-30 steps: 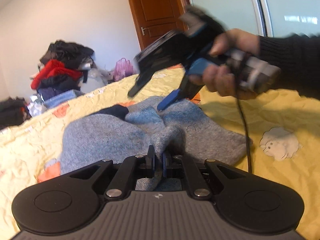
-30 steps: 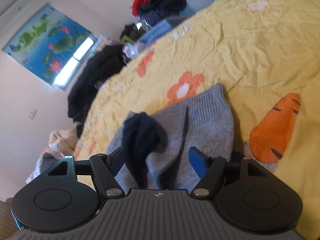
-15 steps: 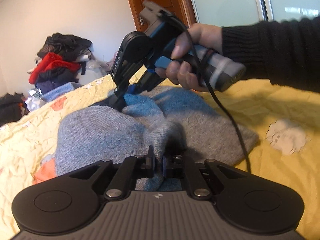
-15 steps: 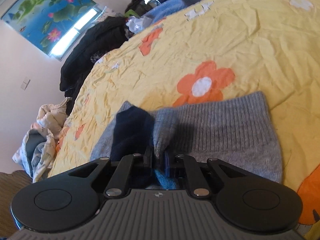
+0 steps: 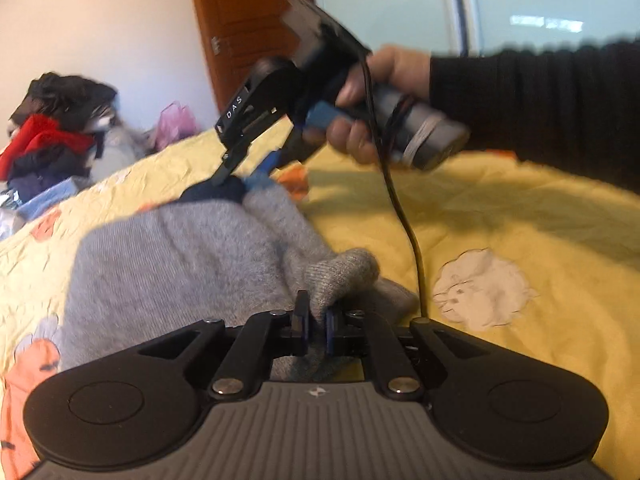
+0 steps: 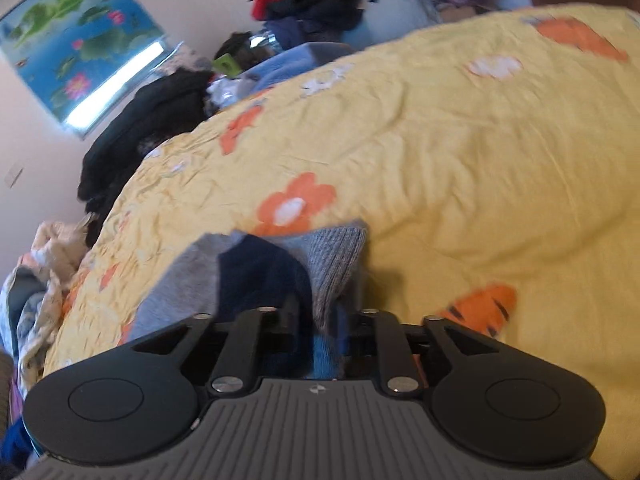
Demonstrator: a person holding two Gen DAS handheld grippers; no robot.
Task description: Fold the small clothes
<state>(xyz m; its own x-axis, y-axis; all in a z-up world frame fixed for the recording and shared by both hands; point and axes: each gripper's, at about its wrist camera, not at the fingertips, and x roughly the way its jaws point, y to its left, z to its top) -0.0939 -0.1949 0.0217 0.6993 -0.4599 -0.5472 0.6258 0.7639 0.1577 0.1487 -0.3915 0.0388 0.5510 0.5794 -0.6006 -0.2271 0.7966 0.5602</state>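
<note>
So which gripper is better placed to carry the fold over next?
Probably the right gripper: it pinches the far, navy-trimmed end of the grey garment and is already raised off the yellow bedspread. The left gripper clamps the near edge low, suited to anchoring.

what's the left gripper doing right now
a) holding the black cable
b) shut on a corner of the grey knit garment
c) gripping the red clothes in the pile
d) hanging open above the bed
b: in the left wrist view the left gripper has its jaws closed on a bunched corner of the grey knit garment, which lies on the yellow flower-print bedspread.
</note>
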